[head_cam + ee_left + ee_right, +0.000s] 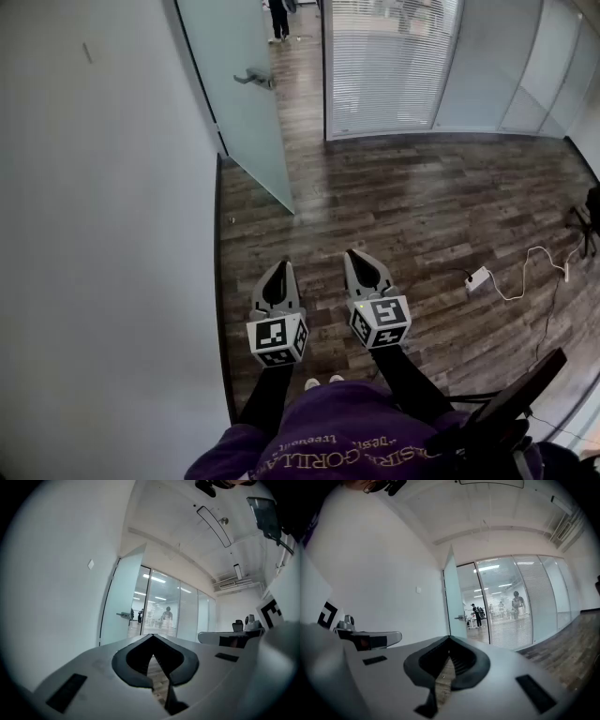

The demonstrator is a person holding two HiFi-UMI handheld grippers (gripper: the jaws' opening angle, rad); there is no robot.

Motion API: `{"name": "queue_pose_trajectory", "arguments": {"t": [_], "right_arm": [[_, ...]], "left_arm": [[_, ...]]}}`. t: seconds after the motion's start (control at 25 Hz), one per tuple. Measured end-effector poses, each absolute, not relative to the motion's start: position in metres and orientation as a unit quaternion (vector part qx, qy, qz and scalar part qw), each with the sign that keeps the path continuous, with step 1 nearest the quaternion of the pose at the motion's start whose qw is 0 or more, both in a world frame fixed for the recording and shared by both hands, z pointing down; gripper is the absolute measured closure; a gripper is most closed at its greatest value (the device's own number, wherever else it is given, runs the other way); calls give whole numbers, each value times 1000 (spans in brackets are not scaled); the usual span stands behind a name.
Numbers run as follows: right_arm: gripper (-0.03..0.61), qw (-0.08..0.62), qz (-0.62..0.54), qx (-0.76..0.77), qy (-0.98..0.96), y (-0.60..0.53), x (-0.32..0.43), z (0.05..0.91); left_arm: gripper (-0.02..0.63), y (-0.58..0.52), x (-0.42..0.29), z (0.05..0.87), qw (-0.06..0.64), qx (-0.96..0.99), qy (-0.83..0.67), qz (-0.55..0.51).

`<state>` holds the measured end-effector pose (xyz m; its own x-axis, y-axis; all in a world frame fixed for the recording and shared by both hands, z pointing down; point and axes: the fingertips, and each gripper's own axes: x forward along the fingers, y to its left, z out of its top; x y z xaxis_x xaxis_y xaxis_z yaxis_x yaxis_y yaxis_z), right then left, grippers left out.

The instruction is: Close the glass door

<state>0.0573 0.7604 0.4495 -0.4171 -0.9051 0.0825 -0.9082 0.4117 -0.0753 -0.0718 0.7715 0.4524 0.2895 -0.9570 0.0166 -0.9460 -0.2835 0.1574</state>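
Note:
A frosted glass door [234,103] stands open, swung in along the white wall at the left, with a metal lever handle [255,79] on its face. The same door [121,601] and handle [124,615] show ahead in the left gripper view, and the door [452,599] shows again in the right gripper view. My left gripper [285,263] and right gripper [350,253] are held side by side, level, well short of the door. Both are shut with nothing between the jaws.
The white wall [103,234] runs close on my left. A glass partition with blinds [389,66] fills the far side beside the doorway. A white power adapter and cable [480,277] lie on the wooden floor to the right. A person [278,19] stands beyond the doorway.

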Motion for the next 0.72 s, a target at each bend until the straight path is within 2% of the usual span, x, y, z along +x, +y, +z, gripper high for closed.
{"name": "queue_pose_trajectory", "arguments": {"t": [0.32,0.72], "right_arm": [[588,3,31,535,-844,752,50,431],[588,2,39,545,-837,761,53,439]], "left_arm": [[612,765,-69,423,16,805,-591,-48],[612,778,-80,437,37,798,-600,-48]]}}
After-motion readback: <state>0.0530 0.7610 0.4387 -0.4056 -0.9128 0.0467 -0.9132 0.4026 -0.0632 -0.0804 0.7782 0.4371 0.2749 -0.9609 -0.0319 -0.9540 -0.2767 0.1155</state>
